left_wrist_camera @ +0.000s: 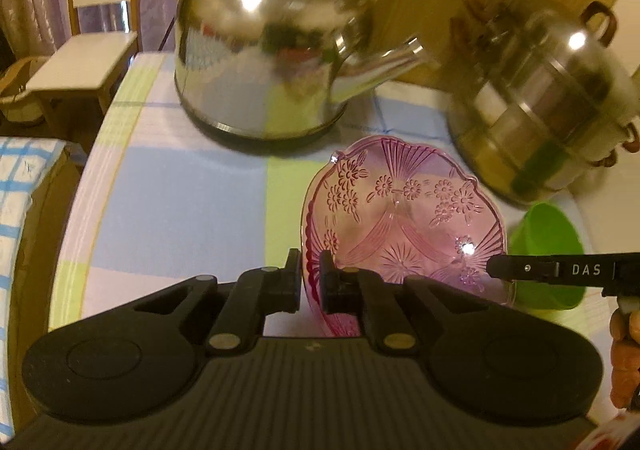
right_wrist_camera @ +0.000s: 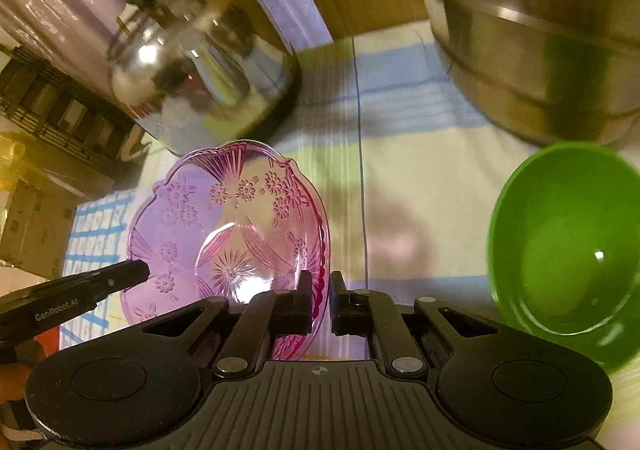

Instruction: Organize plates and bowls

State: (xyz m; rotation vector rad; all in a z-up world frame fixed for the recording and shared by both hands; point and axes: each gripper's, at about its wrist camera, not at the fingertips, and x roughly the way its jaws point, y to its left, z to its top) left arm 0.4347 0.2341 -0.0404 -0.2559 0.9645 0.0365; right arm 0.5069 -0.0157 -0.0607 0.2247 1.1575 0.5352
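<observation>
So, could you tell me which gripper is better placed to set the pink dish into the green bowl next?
Probably the right. Both grippers pinch the pink dish at opposite rims, but the green bowl sits just beside the right gripper, while the left gripper holds the rim farthest from it.

kettle (left_wrist_camera: pixel 264 62) shiny metal; pink plate (left_wrist_camera: pixel 404 218) embossed, glossy

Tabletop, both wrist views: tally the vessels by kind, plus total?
Pink glass plates: 1, pink plate, rim clamped by the left tongs and the right tongs.
Green bowls: 1, green bowl.
Steel kettles: 1, kettle.
Steel lidded pots: 1, pot.
Total: 4
</observation>
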